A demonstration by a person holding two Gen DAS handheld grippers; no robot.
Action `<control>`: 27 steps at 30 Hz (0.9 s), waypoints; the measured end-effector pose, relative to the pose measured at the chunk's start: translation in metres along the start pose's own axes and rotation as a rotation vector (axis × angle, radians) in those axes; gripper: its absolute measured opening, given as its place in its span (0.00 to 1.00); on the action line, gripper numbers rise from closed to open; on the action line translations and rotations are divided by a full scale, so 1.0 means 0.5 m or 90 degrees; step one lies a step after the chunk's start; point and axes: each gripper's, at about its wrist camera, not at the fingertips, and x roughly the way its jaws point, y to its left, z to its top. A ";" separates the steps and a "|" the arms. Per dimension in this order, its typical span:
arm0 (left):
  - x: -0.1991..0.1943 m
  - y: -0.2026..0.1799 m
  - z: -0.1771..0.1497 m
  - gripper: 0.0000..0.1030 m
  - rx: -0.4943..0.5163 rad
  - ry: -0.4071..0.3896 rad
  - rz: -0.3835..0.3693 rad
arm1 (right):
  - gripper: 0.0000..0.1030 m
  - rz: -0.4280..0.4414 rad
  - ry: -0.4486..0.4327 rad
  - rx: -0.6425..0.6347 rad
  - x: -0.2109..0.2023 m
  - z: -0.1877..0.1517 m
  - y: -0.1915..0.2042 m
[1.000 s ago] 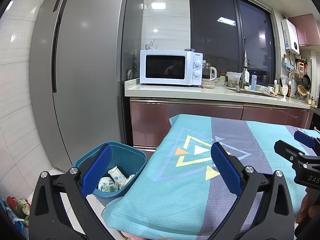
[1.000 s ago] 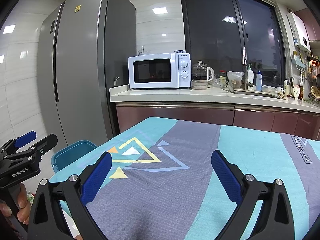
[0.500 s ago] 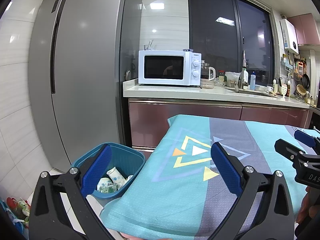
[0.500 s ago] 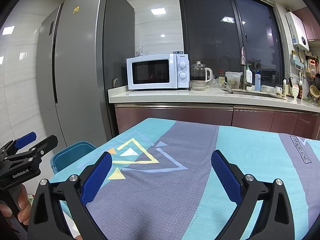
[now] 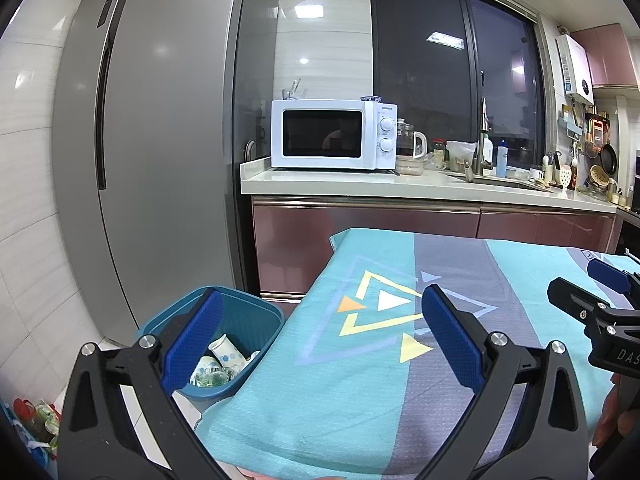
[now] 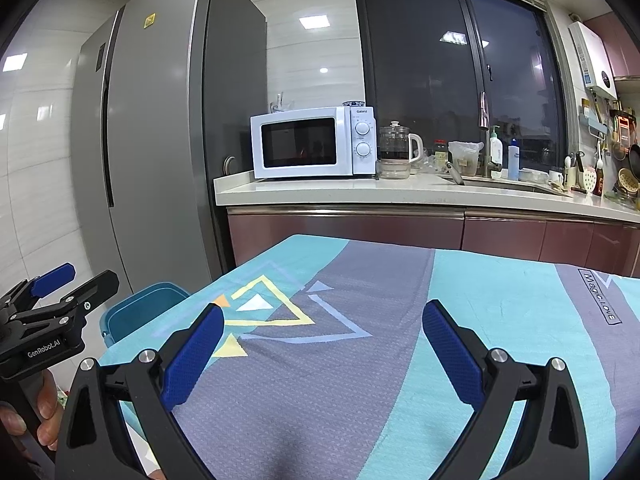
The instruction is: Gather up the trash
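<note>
Nearest to me, my left claw (image 5: 320, 336) hung with its fingers spread wide and nothing between them; my right claw (image 6: 320, 344) was the same, gaping and empty above the cloth (image 6: 400, 360) that covered the table. I could see no trash on that cloth in either view. Just off the table's left edge stood the blue bin (image 5: 256, 320) on the floor, with a paper cup (image 5: 228, 351) and some crumpled wrappers already lying inside it. By my judgement the collecting was done, or nearly so.

What worried me was the bin sitting so close beneath the cloth's overhang: a careless swing of the left claw could catch the hanging edge, or knock the bin over and spill the cup out. Something bright lay on the floor at the far left too, too blurred to name.

Both claws were held level, pointing forward across the table toward the microwave (image 5: 332, 134) and fridge (image 5: 160, 140) beyond, side by side and well apart.
</note>
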 end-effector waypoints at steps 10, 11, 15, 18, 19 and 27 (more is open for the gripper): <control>0.007 -0.003 -0.001 0.95 0.001 0.003 -0.002 | 0.93 -0.001 0.002 0.006 0.004 -0.002 -0.007; 0.007 -0.003 -0.001 0.95 0.001 0.005 -0.003 | 0.93 -0.001 0.003 0.006 0.004 -0.002 -0.008; 0.012 -0.005 -0.003 0.95 0.003 0.008 -0.004 | 0.93 -0.001 0.004 0.009 0.008 -0.003 -0.012; 0.019 -0.012 -0.004 0.95 0.009 0.010 -0.006 | 0.93 -0.001 0.004 0.013 0.006 -0.006 -0.018; 0.022 -0.014 -0.003 0.95 0.011 0.011 -0.008 | 0.93 -0.002 0.005 0.015 0.006 -0.007 -0.020; 0.097 -0.049 -0.007 0.95 0.015 0.103 -0.067 | 0.93 -0.027 0.035 0.030 0.016 -0.020 -0.069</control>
